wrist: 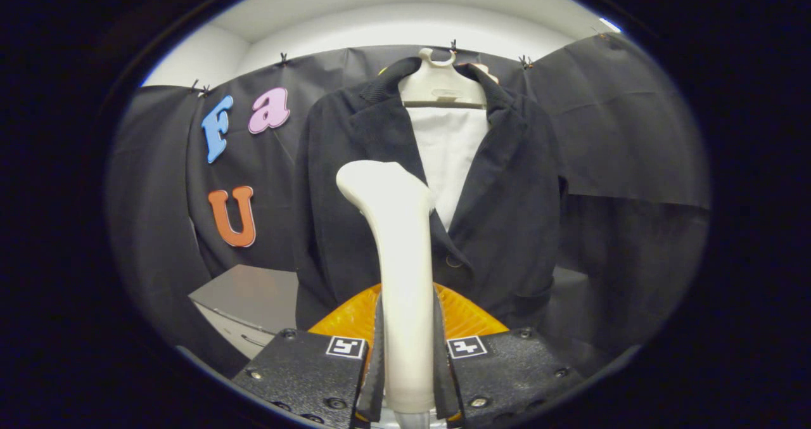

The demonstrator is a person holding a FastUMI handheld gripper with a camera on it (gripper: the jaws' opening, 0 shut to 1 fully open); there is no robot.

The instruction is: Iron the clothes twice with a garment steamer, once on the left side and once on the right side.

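A cream-white garment steamer (399,251) stands upright between my two fingers, its handle pressed from both sides, so my gripper (407,346) is shut on it. The steamer's bent head tilts toward the left front panel of a dark jacket (507,213). The jacket hangs open on a white hanger (440,80) against the booth's wall, just beyond the fingers, with a white lining or shirt (448,156) showing between its lapels. Whether the steamer's head touches the cloth I cannot tell.
A grey box or cabinet top (250,302) sits low to the left of the jacket. An orange ribbed part (469,318) shows right behind the steamer's handle, just ahead of the fingers. Black cloth walls close in the left, back and right.
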